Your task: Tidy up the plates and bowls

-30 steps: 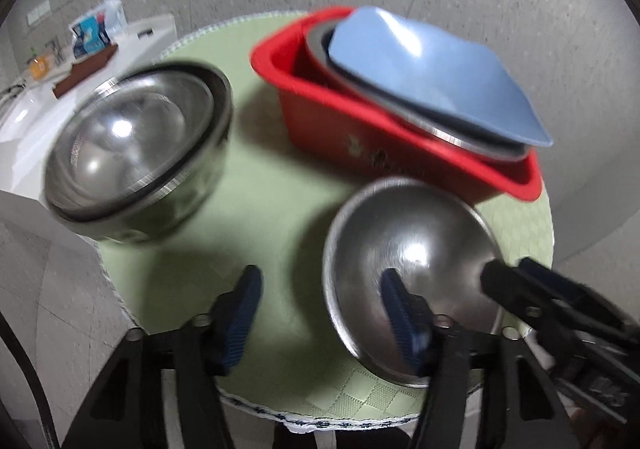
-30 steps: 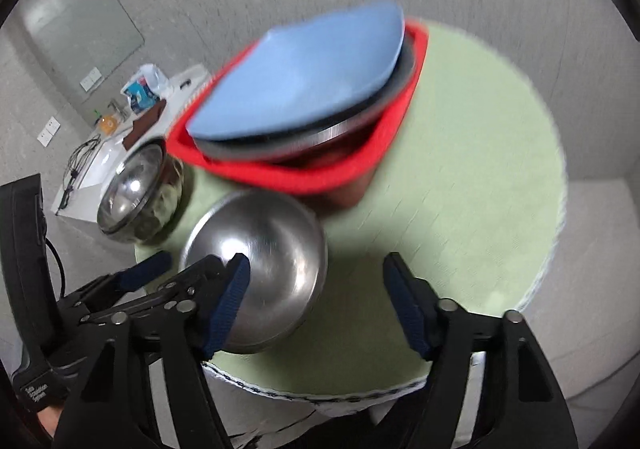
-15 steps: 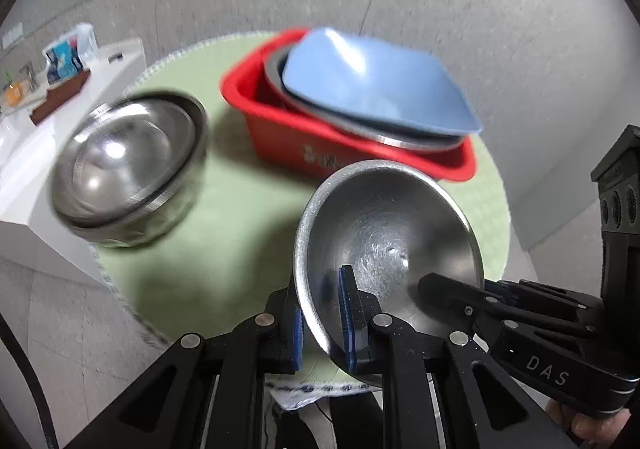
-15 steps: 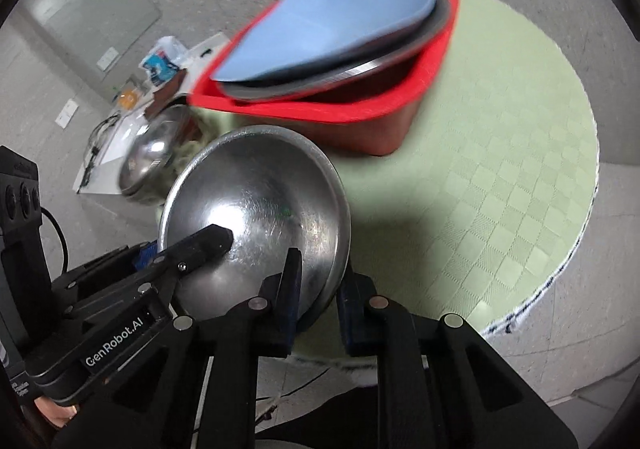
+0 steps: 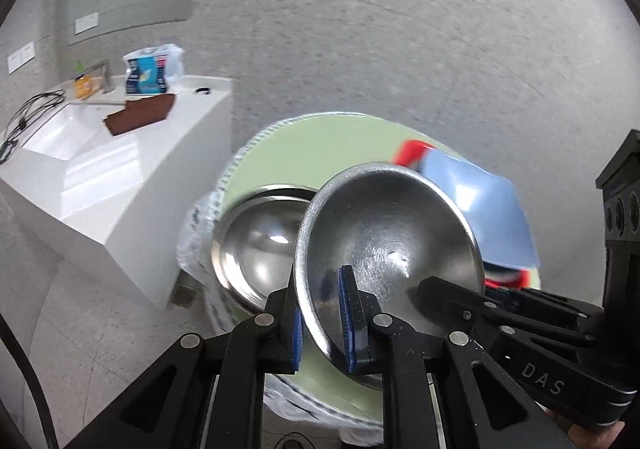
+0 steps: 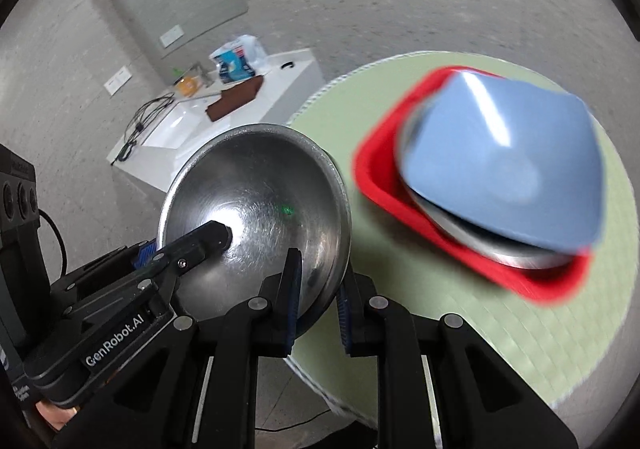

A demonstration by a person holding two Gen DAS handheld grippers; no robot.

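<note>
Left wrist view: we see the steel bowl (image 5: 384,249) held in the air, tilted, its rim pinched by both tongs, left gripper (image 5: 322,323) on near-left edge, right gripper (image 6: 316,311) opp. Stacked bowls (image 5: 256,245) lie just behind-left on the green mat (image 5: 316,141); red bin (image 6: 472,265) w/ blue plate (image 6: 508,165) to the right. White counter (image 5: 120,169), grey floor beyond.

Steel bowl (image 6: 256,205) pinched at its rim between both hand-held grippers, right (image 6: 318,305) and left (image 6: 180,249).

Shiny steel bowl (image 5: 384,241) tilted, lifted above stacked steel bowls (image 5: 256,245), blue plate (image 6: 504,173) in red basin (image 6: 380,181)
</note>
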